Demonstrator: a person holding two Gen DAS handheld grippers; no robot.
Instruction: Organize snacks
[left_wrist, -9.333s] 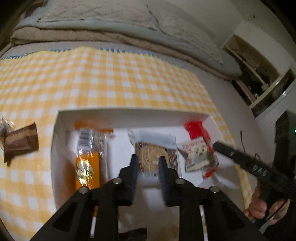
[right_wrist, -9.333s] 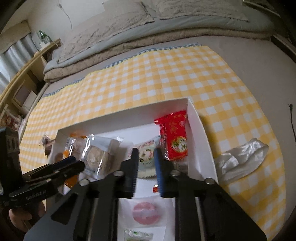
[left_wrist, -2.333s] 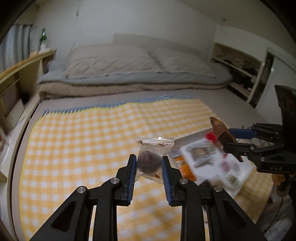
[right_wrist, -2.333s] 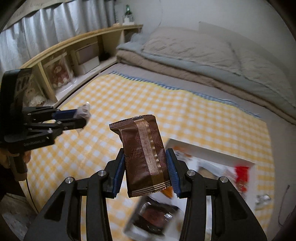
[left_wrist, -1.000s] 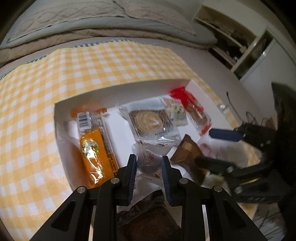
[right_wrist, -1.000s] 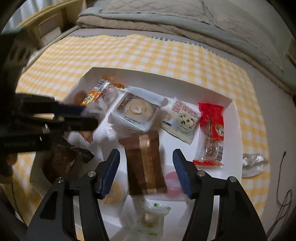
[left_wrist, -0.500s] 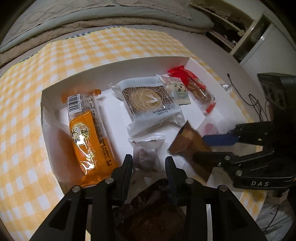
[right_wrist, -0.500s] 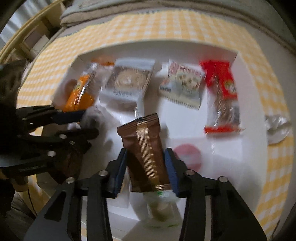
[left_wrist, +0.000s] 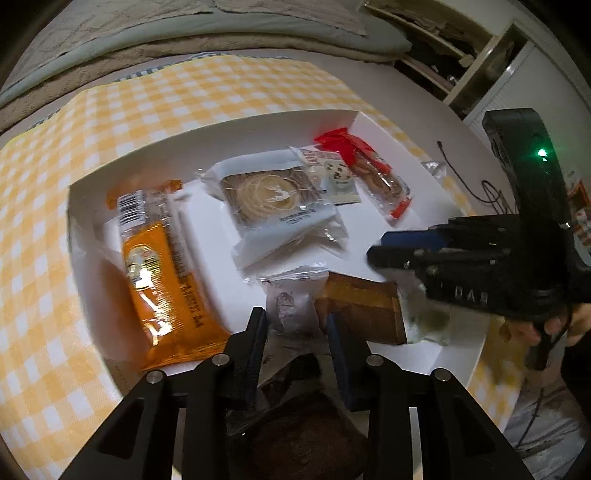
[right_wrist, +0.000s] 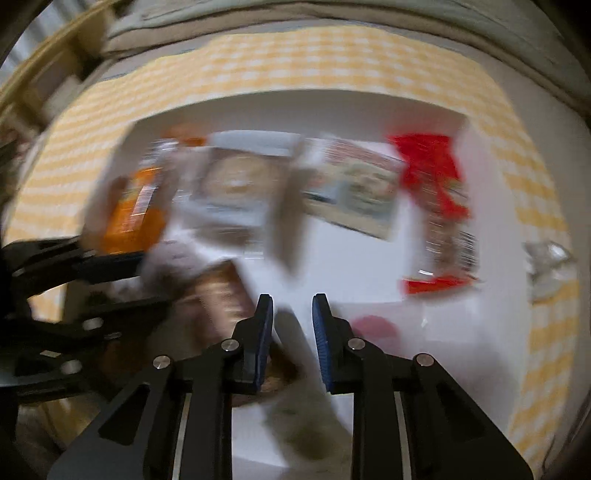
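Note:
A white tray (left_wrist: 354, 118) on a yellow checked cloth holds several snacks: an orange packet (left_wrist: 162, 273), a round biscuit pack (left_wrist: 273, 203), a red packet (left_wrist: 369, 173), a small clear packet (left_wrist: 291, 306) and a brown chocolate bar (left_wrist: 365, 310). My left gripper (left_wrist: 295, 332) is open with the clear packet lying loose between its fingers. My right gripper (right_wrist: 291, 325) is open and empty above the tray; the brown bar (right_wrist: 218, 295) lies just left of it. The right wrist view is blurred.
A dark brown wrapped snack (left_wrist: 306, 428) lies under my left gripper. A crumpled clear wrapper (right_wrist: 546, 258) lies on the cloth right of the tray. A bed with grey bedding (left_wrist: 184, 33) runs along the back.
My right gripper has let go of the brown bar, which now lies in the tray, and has drawn back. My left gripper has opened wider around the released clear packet.

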